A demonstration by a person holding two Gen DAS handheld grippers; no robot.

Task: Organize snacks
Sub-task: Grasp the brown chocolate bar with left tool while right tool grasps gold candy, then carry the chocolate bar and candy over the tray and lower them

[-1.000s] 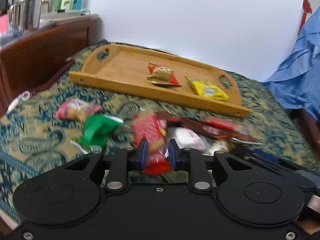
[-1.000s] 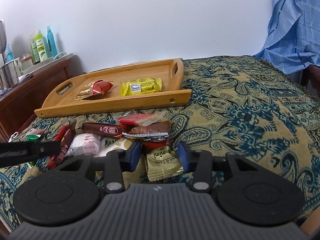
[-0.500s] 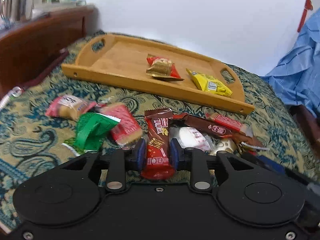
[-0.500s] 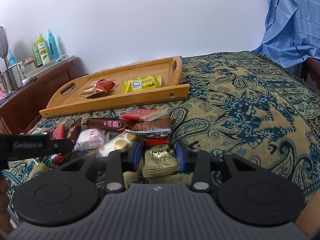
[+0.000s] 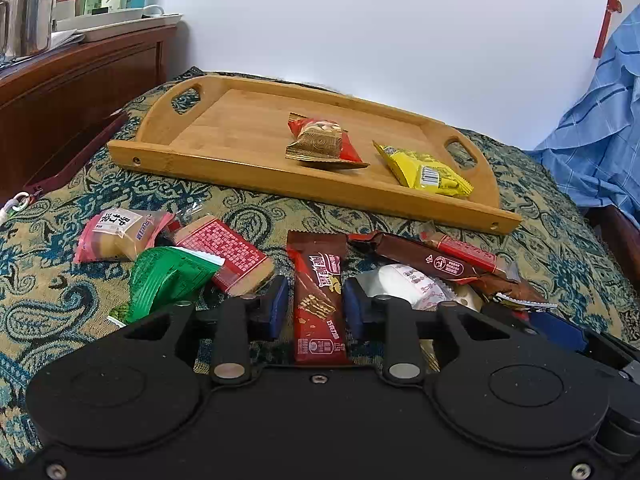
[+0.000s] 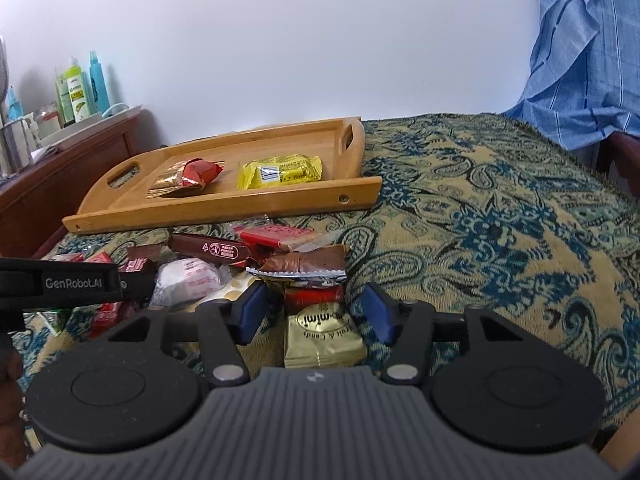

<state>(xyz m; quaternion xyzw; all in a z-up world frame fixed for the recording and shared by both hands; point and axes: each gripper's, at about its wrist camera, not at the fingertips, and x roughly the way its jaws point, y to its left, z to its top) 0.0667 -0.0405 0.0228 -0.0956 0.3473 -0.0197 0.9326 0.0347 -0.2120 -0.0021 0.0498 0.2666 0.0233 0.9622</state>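
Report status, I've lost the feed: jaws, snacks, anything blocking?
Left gripper shut on brown wafer bar. Right gripper opening around gold candy packet. Tray holds two snacks, path clear.

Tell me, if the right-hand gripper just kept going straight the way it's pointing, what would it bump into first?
Probably the gold candy packet lying between the right gripper's opening jaws, which do not press on it. Just beyond sits a red wrapper, then the crumpled brown wrapper in the pile. Depth is hard to judge here.

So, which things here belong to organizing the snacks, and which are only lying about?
Job:
- wooden tray
- red-gold packet, yellow packet on it
- brown wafer bar
- gold candy packet
- loose snack pile

Lying about:
- bottles
- steel pot
- blue cloth
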